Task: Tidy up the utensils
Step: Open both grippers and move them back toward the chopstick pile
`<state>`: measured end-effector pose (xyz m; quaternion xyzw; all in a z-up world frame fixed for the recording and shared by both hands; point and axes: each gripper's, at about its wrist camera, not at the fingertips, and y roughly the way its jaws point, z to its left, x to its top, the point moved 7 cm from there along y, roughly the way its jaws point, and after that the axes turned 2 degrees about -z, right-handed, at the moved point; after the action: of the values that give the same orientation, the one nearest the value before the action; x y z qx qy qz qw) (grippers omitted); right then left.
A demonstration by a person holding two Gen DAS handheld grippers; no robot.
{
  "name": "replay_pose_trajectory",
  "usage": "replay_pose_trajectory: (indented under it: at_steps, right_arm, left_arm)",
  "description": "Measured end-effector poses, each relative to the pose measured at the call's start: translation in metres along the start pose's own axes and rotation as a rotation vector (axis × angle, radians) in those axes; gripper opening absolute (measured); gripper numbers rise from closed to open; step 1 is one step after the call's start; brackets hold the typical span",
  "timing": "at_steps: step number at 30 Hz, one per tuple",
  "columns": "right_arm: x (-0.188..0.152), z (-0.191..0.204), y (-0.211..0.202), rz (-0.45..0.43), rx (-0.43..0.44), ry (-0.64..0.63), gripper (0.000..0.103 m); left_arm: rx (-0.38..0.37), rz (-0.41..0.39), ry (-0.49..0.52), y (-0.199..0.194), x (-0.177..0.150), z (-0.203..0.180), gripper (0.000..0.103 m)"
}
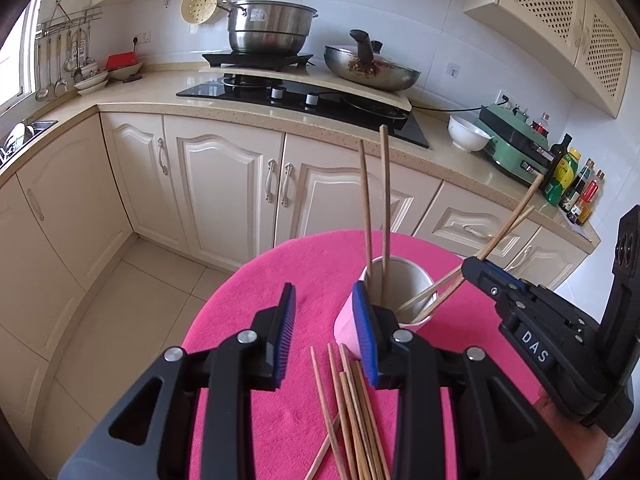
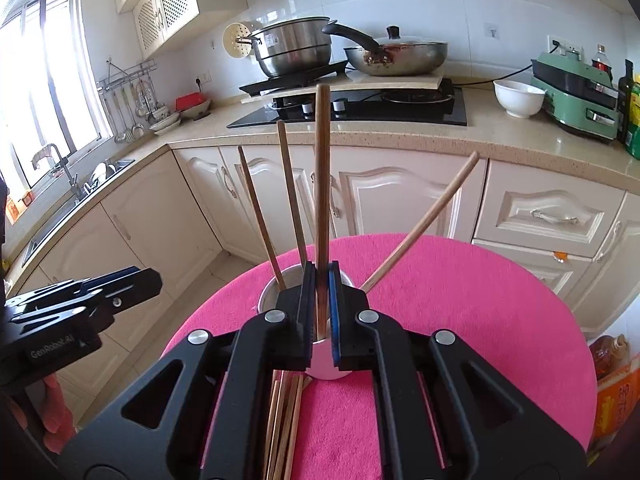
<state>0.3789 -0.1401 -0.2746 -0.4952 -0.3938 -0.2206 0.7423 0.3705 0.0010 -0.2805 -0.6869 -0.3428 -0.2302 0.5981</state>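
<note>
Pink terry cloth [image 1: 312, 280] covers the round table where the sorting goes on, and the job looks partly done. Standing on it is a pale pink cylindrical cup [image 1: 346, 326] with a white inside, and it already holds several wooden chopsticks: two brown ones [image 1: 385, 200] stand nearly upright against its far wall, and a paler one [image 2: 424, 216] leans out over the rim to the right.

Over the cup's mouth, the right gripper [image 2: 320, 308] has its jaws closed tight on a dark brown wooden chopstick [image 2: 322, 168], held upright with its lower end down inside the cup; from the left wrist view the same gripper seems to pinch a pair, though I cannot tell for sure. That stick appears to be going in but is not yet let go.

Just beside the cup's left wall, the left gripper [image 1: 324, 340] has its jaws partly apart with nothing between them, only cloth.

What is left: a loose bundle of brown wooden chopsticks [image 1: 352, 420] lying flat on the cloth just in front of the cup, at least five or six, crossing one another.
</note>
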Motion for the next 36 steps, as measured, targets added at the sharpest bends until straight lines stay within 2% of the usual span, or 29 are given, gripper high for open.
replay_pose_trajectory:
  at_steps: [13, 15, 17, 18, 25, 30, 36]
  right_arm:
    - [0.0, 0.009, -0.017, -0.009, -0.01, 0.019, 0.008]
    - [0.0, 0.01, -0.019, -0.011, -0.014, 0.022, 0.013]
    - [0.001, 0.011, -0.024, -0.02, -0.017, 0.024, 0.023]
    - [0.001, 0.011, -0.027, -0.025, -0.02, 0.025, 0.025]
    - [-0.001, 0.005, -0.052, -0.053, -0.045, 0.048, 0.028]
    - [-0.014, -0.003, -0.065, -0.037, -0.075, 0.064, 0.03]
    - [-0.052, -0.013, -0.055, 0.071, -0.074, 0.097, 0.029]
  left_arm:
    - [0.01, 0.011, -0.003, -0.024, -0.015, 0.01, 0.032]
    - [0.01, 0.013, -0.003, -0.028, -0.016, 0.011, 0.033]
    - [0.012, 0.017, -0.003, -0.031, -0.019, 0.012, 0.034]
    - [0.013, 0.02, -0.003, -0.032, -0.02, 0.013, 0.034]
    - [-0.01, 0.067, -0.019, -0.032, -0.036, 0.014, 0.035]
    - [-0.03, 0.164, -0.028, -0.016, -0.059, 0.01, 0.036]
    - [-0.052, 0.323, -0.015, 0.022, -0.098, 0.002, 0.036]
